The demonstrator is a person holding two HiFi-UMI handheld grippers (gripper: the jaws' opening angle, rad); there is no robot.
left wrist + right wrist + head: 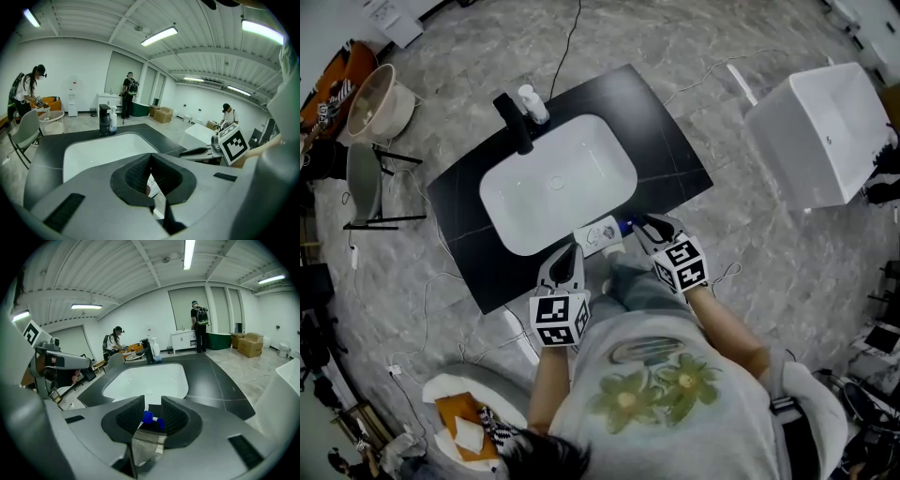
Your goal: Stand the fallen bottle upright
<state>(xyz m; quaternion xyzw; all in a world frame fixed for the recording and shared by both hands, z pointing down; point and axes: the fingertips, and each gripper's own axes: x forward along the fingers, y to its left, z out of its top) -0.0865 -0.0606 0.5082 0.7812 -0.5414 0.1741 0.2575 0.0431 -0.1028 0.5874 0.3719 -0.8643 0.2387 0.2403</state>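
Note:
The fallen bottle (600, 234) is white with a printed label and a blue cap. It lies on its side on the black countertop (666, 155), at the near rim of the white sink (558, 183). My right gripper (639, 225) sits at its cap end. In the right gripper view the blue cap (152, 419) is pinched between the pads of that gripper (152, 411). My left gripper (570, 253) rests at the bottle's base end. Its jaws (150, 159) meet at the tips, and a strip of the label (153, 185) shows just below them.
A black faucet (514, 122) and a small upright white bottle (532, 103) stand at the sink's far rim. A white tub (825, 131) stands to the right. A chair (366, 183) and a round basket (375, 103) are to the left. Cables cross the floor.

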